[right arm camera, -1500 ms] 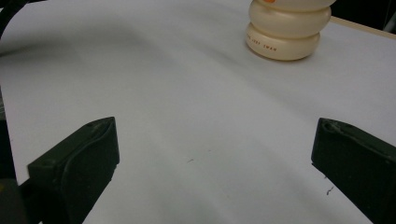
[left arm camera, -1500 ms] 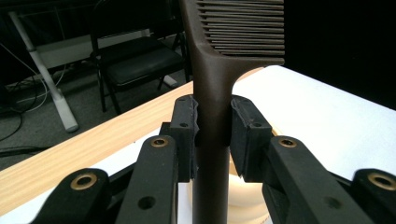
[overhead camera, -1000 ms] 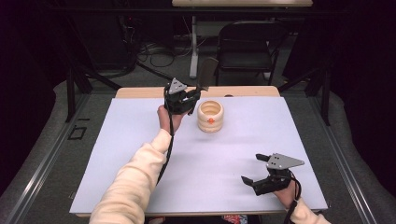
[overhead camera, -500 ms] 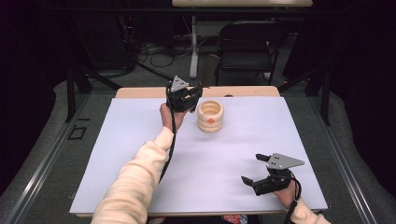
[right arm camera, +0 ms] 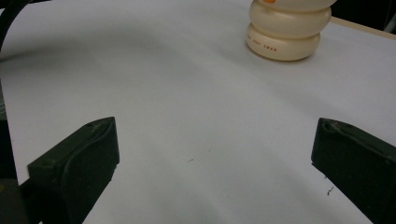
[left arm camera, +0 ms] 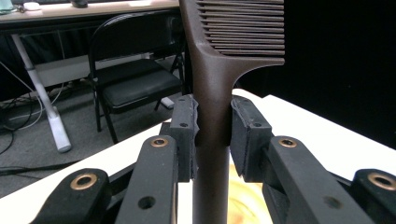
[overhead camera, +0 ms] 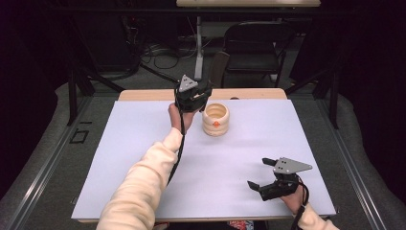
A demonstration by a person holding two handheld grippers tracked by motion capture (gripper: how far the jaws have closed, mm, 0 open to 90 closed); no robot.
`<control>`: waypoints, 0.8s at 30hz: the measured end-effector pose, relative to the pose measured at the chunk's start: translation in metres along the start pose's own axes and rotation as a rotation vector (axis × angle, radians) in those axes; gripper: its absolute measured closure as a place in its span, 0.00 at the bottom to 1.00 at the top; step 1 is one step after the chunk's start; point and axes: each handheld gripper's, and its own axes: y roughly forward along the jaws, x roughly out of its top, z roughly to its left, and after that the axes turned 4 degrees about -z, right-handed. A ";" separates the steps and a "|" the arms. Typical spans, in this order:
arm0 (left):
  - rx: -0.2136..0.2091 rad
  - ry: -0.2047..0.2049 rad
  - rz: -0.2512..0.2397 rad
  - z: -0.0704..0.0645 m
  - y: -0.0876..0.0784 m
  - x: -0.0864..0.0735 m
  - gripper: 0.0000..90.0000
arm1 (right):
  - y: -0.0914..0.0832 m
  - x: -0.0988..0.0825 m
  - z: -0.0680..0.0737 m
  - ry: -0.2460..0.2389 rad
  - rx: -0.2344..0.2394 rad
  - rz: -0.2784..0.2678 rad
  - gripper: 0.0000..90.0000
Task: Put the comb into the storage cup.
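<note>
Left gripper [left arm camera: 212, 123] clamps a brown comb [left arm camera: 219, 93] upright, seemingly just above the cream holder [overhead camera: 215, 120].

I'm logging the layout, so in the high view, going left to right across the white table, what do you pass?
Left gripper clamping a dark brown plastic comb → cream ribbed cup with an orange mark → open right gripper, low near the front edge of the white table.

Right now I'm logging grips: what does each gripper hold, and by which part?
The left gripper clamps a dark brown plastic comb by its handle, just below the teeth. The right gripper holds nothing, jaws open.
</note>
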 end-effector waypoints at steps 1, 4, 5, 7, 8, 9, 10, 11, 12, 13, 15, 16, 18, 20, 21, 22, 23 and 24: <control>0.003 -0.001 -0.004 -0.001 0.001 0.000 0.81 | 0.000 0.000 0.000 -0.001 0.000 0.000 0.01; -0.001 -0.002 -0.010 -0.003 0.004 0.001 0.81 | 0.000 0.000 0.000 0.001 0.000 -0.001 0.01; -0.002 -0.004 -0.011 -0.003 0.004 0.001 0.81 | 0.000 0.000 0.000 0.001 0.000 -0.001 0.01; -0.004 -0.011 -0.016 -0.003 0.005 0.001 0.81 | 0.000 0.000 0.000 0.001 0.001 0.000 0.01; -0.002 -0.014 -0.024 -0.003 0.006 0.002 0.81 | 0.000 0.000 0.000 0.002 0.001 0.000 0.01; -0.004 -0.015 -0.025 -0.003 0.007 0.002 0.81 | 0.000 0.000 0.000 0.002 0.000 0.000 0.01; 0.000 -0.014 -0.025 -0.004 0.008 0.002 0.81 | 0.000 0.000 0.000 0.003 0.000 0.000 0.01; 0.004 -0.014 -0.028 -0.004 0.008 0.003 0.81 | 0.000 0.000 0.000 0.003 0.000 -0.001 0.01; 0.002 -0.016 -0.031 -0.004 0.009 0.003 0.81 | 0.000 0.000 0.000 0.003 0.000 -0.002 0.01; 0.002 -0.018 -0.035 -0.004 0.009 0.003 0.81 | 0.000 0.000 0.000 0.002 0.000 -0.001 0.01; 0.003 -0.023 -0.042 -0.006 0.011 0.004 0.81 | 0.000 0.000 0.000 0.003 0.001 -0.001 0.01; 0.000 -0.023 -0.044 -0.006 0.011 0.004 0.81 | 0.000 0.000 0.000 0.003 0.000 -0.001 0.01; 0.001 -0.022 -0.049 -0.007 0.013 0.004 0.81 | 0.000 0.000 0.000 0.003 0.001 -0.001 0.01; -0.001 -0.026 -0.055 -0.009 0.015 0.004 0.81 | 0.000 0.000 0.000 0.002 0.001 -0.002 0.01; -0.001 -0.025 -0.055 -0.010 0.015 0.004 0.81 | 0.000 0.000 0.000 0.002 0.001 -0.001 0.01; -0.001 -0.024 -0.057 -0.010 0.016 0.004 0.81 | 0.000 0.000 0.000 0.002 0.001 -0.001 0.01; 0.002 -0.027 -0.060 -0.011 0.017 0.003 0.81 | 0.000 0.000 0.000 0.003 0.001 -0.001 0.01; 0.000 -0.031 -0.062 -0.011 0.018 0.002 0.81 | 0.000 0.000 0.000 0.003 0.001 -0.001 0.01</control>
